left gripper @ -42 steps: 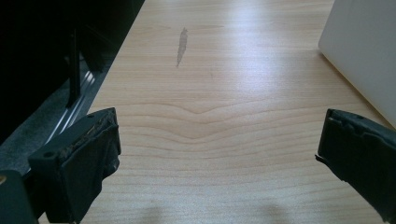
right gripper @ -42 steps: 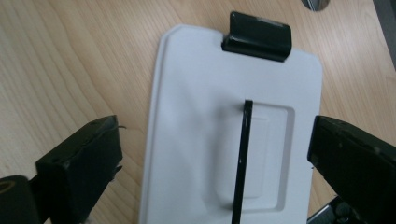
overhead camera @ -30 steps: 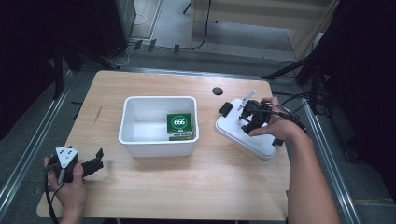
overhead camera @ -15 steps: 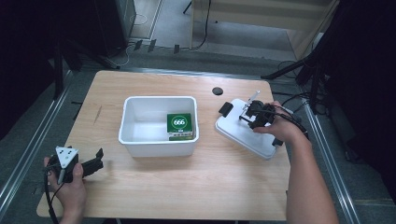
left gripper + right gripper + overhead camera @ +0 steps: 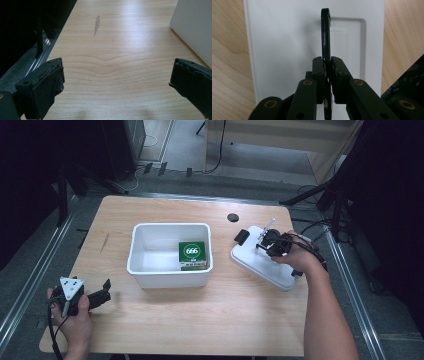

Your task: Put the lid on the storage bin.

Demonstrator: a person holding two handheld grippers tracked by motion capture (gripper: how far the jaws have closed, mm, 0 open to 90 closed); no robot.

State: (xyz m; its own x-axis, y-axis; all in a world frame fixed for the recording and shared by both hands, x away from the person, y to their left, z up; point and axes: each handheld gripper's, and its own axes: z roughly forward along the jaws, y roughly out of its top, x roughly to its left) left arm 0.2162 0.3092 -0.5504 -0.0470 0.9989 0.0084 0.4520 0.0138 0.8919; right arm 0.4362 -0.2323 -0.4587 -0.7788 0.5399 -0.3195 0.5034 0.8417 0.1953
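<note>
Right of the bin (image 5: 170,254), the right tongs (image 5: 326,65) are clamped on a thin black tab (image 5: 325,35) over the white lid (image 5: 262,265). The left tongs (image 5: 102,292) gape apart, holding nothing, over bare desk (image 5: 225,315) left of the bin, near the desk's front edge.

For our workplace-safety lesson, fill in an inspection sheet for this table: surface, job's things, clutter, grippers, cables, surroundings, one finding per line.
Surface: wooden table, a dark streak near its left edge.
Job's things: white bin with a green box marked 666 inside; white lid lying flat to the bin's right, with a black handle standing upright.
Clutter: small round black disc near the far edge.
Grippers: left gripper open, over bare wood at the near left corner; right gripper shut on the handle.
Cables: one trails from the left gripper; more lie on the floor beyond.
Surroundings: grey floor, dark stands, metal rails along both sides.
</note>
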